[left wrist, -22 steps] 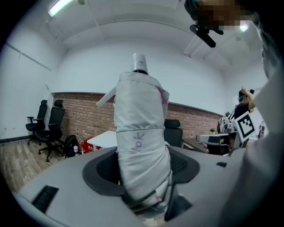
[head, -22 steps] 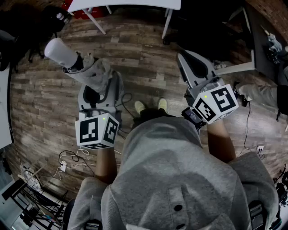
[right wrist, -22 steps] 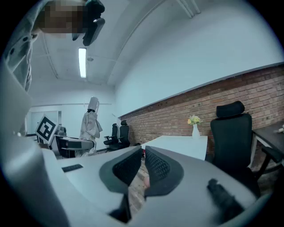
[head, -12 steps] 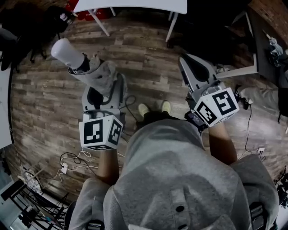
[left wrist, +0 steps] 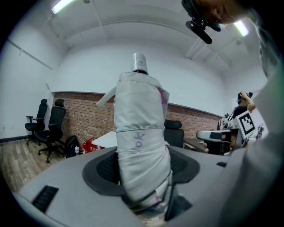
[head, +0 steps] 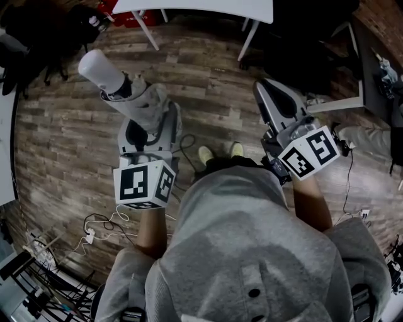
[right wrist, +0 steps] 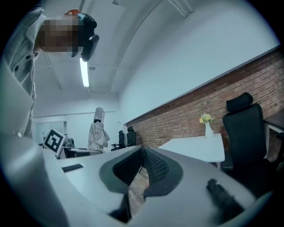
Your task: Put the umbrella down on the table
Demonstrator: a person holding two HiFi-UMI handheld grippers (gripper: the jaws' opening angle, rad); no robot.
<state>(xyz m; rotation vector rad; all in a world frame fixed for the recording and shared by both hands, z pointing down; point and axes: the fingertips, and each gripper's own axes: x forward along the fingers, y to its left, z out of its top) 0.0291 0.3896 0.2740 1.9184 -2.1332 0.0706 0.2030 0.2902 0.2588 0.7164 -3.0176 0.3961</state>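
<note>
Your left gripper [left wrist: 142, 174] has its jaws closed against a folded pale umbrella [left wrist: 140, 133], which stands upright between the dark pads [left wrist: 103, 170] with its capped end at the top. Behind it run a brick wall [left wrist: 84, 116], two black office chairs [left wrist: 49, 129] at the left and a white table [left wrist: 105, 140].

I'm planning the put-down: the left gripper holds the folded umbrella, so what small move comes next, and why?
Probably carry the umbrella forward toward the white table. The left gripper clamps it above the wooden floor, and the table stands ahead, at the head view's top edge.
</note>
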